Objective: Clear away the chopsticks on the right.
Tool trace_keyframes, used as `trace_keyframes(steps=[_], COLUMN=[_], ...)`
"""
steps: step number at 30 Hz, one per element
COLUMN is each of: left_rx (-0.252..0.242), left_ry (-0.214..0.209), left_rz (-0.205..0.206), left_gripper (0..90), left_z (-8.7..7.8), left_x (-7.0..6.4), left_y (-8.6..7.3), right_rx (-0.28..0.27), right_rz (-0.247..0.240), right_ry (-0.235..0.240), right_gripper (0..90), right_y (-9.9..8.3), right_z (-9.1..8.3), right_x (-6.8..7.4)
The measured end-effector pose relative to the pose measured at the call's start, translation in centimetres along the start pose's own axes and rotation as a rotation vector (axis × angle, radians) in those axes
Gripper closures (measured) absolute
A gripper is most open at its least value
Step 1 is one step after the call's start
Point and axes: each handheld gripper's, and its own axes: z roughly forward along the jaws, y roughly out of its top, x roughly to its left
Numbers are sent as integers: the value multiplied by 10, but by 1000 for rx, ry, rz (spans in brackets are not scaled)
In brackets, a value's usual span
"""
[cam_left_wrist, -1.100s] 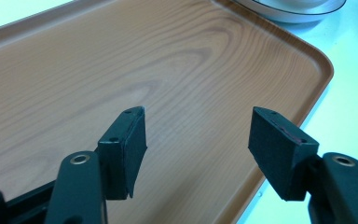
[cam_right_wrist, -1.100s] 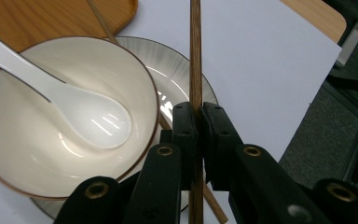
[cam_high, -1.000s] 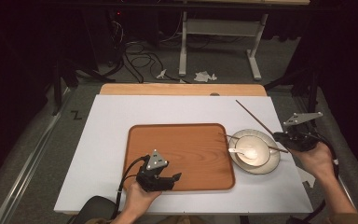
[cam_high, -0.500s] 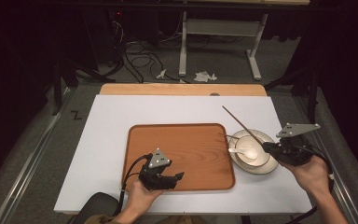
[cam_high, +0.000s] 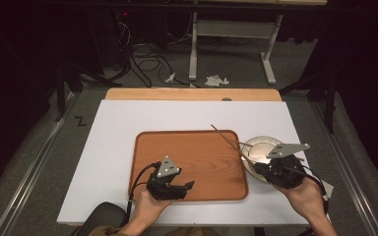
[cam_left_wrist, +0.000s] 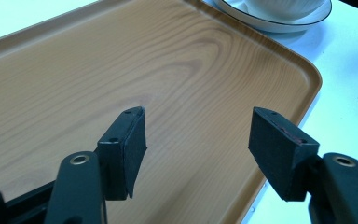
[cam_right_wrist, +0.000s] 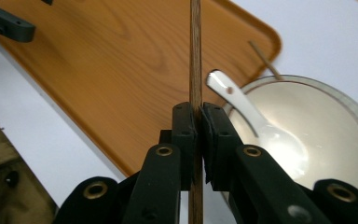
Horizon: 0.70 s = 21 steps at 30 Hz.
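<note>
Clamping a chopstick (cam_right_wrist: pixel 195 56) tightly, the right hand-held gripper (cam_high: pixel 265 168) is now moving leftward over the bowl (cam_high: pixel 256 147), toward the tray (cam_high: pixel 192 142); the left hand-held gripper (cam_left_wrist: pixel 198 135) is still hovering wide open, empty, above the tray.

The tray (cam_left_wrist: pixel 121 60) looks like smooth wood-grain laminate with a soft sheen. The chopstick (cam_right_wrist: pixel 195 56) is dark, matt wood. The bowl (cam_right_wrist: pixel 326 121) and spoon (cam_right_wrist: pixel 242 116) are glossy white ceramic. The tabletop (cam_high: pixel 118 128) is matt white, the tongs' pads (cam_left_wrist: pixel 279 149) dull black rubber.
</note>
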Motion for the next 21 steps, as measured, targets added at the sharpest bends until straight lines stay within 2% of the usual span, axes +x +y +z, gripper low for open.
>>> trace_keyframes(steps=[6,10,16,21], left_rx=[0,0,0,0], left_ry=[2,2,3,4], left_rz=[1,1,3,4], left_gripper=[366,366,366,366], left_z=[0,-1,0,-1], left_x=[0,0,-1,-1], left_y=[0,0,0,0], right_rx=[-3,23,94,127], right_rz=[24,23,9,7], right_ry=[39,59,46,37], right_gripper=[850,851,850,850], right_y=[1,1,3,5], right_z=[15,30,58,82], right_x=[12,20,31,36])
